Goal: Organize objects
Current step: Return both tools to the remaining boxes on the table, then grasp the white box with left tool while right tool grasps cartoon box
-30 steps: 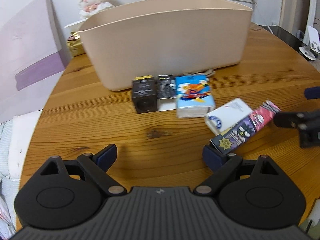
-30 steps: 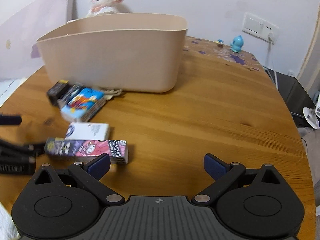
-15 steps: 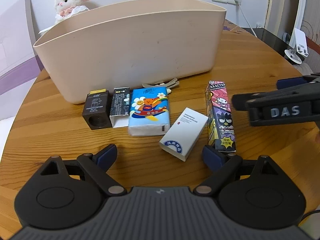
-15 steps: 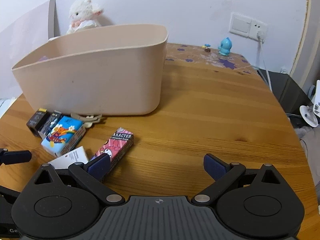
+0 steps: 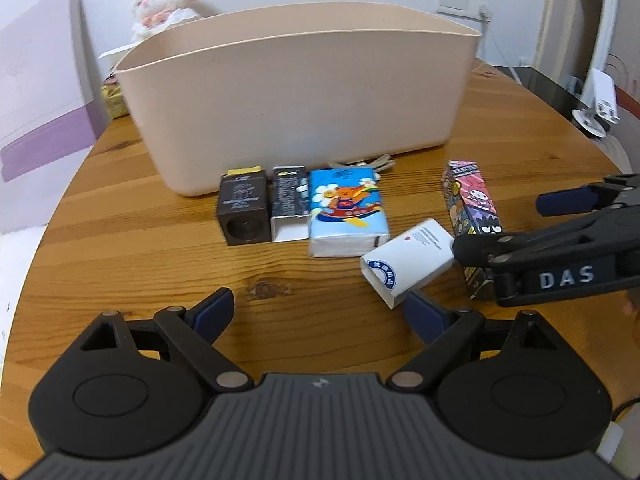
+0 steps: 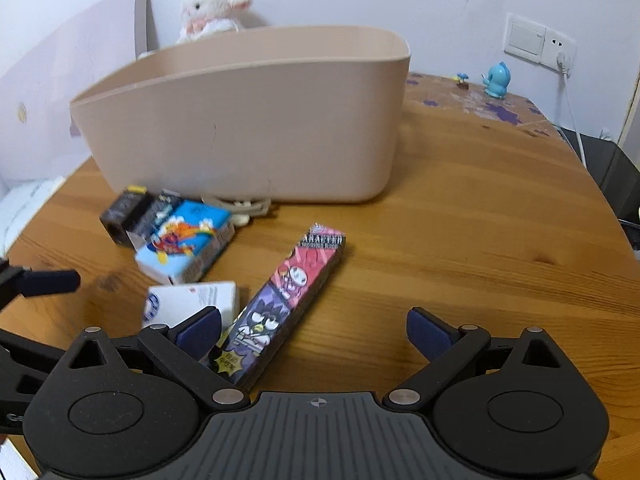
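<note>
A beige bin (image 5: 296, 104) stands on the round wooden table (image 5: 120, 240); it also shows in the right wrist view (image 6: 248, 120). In front of it lie a black box (image 5: 242, 214), a dark open-ended box (image 5: 289, 208), a blue tissue pack (image 5: 346, 212), a white box (image 5: 408, 260) and a long cartoon-printed box (image 5: 472, 216). The cartoon box (image 6: 288, 304) lies just ahead of my right gripper (image 6: 314, 330), which is open and empty. My left gripper (image 5: 320, 312) is open and empty, short of the white box. The right gripper (image 5: 560, 236) reaches in from the right beside the cartoon box.
A plush lamb (image 5: 168, 4) sits behind the bin. A lilac board (image 5: 36, 108) leans at the left. A blue figurine (image 6: 496, 80) and wall sockets (image 6: 540, 40) are at the far right. A pale cord (image 6: 244, 208) lies by the bin's base.
The right gripper has moved closer to the cartoon box, which now lies between its fingers' left side. The left gripper's view has shifted slightly; the objects have not moved.
</note>
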### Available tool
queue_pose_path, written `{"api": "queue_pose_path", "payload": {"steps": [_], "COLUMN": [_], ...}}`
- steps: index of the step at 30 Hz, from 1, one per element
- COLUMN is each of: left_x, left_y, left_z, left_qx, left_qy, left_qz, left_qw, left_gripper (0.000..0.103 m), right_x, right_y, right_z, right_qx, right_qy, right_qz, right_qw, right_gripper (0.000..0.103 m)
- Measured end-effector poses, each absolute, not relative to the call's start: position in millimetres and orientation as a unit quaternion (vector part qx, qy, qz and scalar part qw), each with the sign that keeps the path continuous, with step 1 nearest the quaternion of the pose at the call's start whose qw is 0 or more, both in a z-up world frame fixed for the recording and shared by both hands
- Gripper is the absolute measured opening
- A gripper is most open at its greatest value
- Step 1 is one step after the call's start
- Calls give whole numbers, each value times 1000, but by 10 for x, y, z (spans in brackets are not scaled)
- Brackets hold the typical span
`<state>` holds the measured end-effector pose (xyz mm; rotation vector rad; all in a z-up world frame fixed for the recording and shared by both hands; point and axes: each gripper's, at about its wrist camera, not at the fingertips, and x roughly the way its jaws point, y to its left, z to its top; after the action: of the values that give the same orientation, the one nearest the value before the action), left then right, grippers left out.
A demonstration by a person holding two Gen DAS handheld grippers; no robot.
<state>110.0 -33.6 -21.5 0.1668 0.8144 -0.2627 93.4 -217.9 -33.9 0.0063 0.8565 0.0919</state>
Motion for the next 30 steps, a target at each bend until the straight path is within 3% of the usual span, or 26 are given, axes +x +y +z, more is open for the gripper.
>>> {"api": "queue_pose_path", "payload": {"steps": [13,23,28,30], "left_x": [1173,1270,1240,1222], "left_y": [-743,-787,-789,-783], "left_z": [-269,-291,-290,-290], "left_qx": [98,70,75,74], "left_qy": [374,378,375,375], "left_qz": [-182,-177,-177,-177], "left_qw": [904,906,907,907], "left_gripper": [92,66,66,66], "right_x": [816,804,823,830], "right_y": [-2641,-2801,-2729,-2706], "right_z": [-327,-357,-339,-330], "right_qx": [14,35,33,32], "right_qy": [416,414,407,406], "right_qz": [8,14,34,42], "right_qw": [909,909,912,912], "right_gripper": [94,88,76,62]}}
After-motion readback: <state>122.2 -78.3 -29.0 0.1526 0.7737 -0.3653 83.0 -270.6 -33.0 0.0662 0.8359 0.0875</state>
